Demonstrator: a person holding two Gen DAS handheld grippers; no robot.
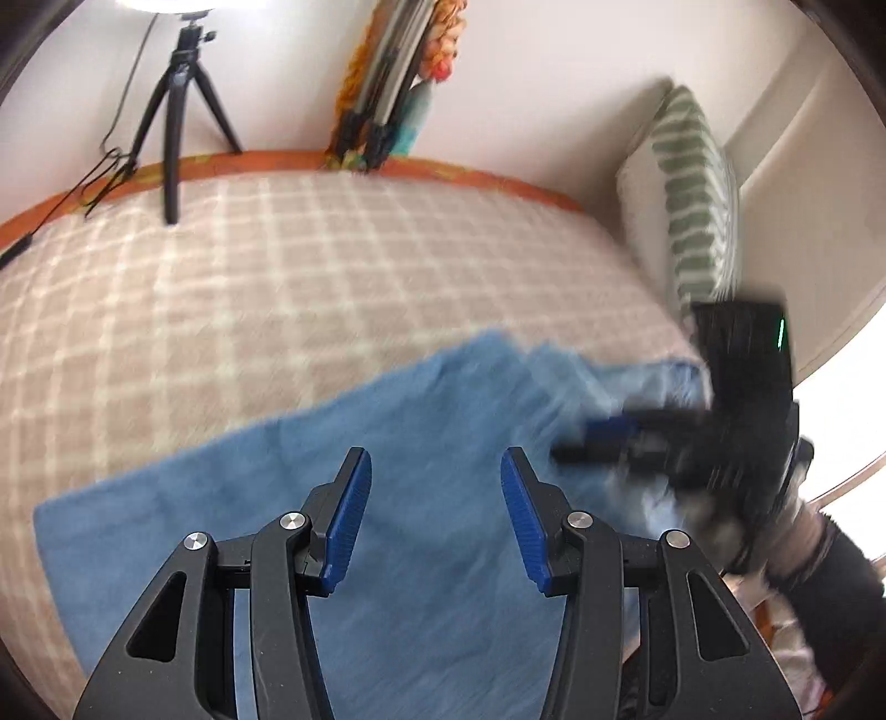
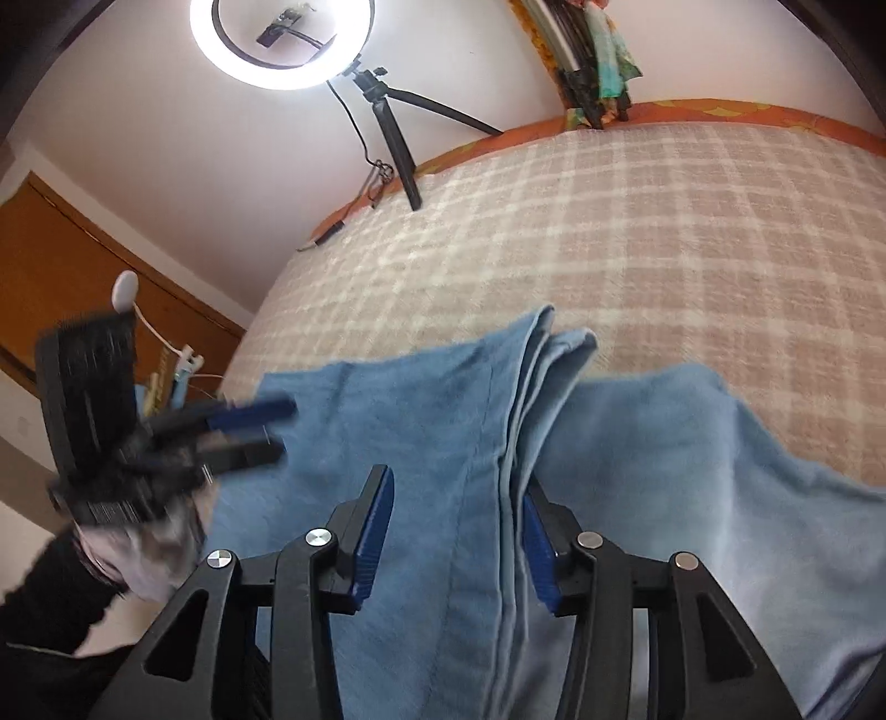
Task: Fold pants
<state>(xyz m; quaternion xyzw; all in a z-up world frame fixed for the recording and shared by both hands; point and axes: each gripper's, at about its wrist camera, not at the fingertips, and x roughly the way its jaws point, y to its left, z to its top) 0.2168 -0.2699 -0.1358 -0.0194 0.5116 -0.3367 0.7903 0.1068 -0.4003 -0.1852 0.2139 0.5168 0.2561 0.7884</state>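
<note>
Light blue pants (image 1: 421, 410) lie folded on a checked bed cover (image 1: 277, 266). My left gripper (image 1: 436, 462) hovers open over the cloth, with nothing between its blue pads. In that view my right gripper (image 1: 601, 437) shows blurred at the right, over the pants' lighter end. In the right wrist view the pants (image 2: 432, 399) show a stacked folded edge running down between the jaws of my right gripper (image 2: 457, 487). It stands open; the left pad is clear of the cloth and the fold partly covers the right finger. My left gripper (image 2: 249, 429), blurred, is open at the pants' left edge.
A ring light (image 2: 282, 44) on a black tripod (image 1: 177, 116) stands at the bed's far edge, with its cable trailing. A green striped pillow (image 1: 692, 194) leans at the right. Folded stands and cloth (image 1: 393, 83) lean on the wall. A wooden door (image 2: 66, 266) is at the left.
</note>
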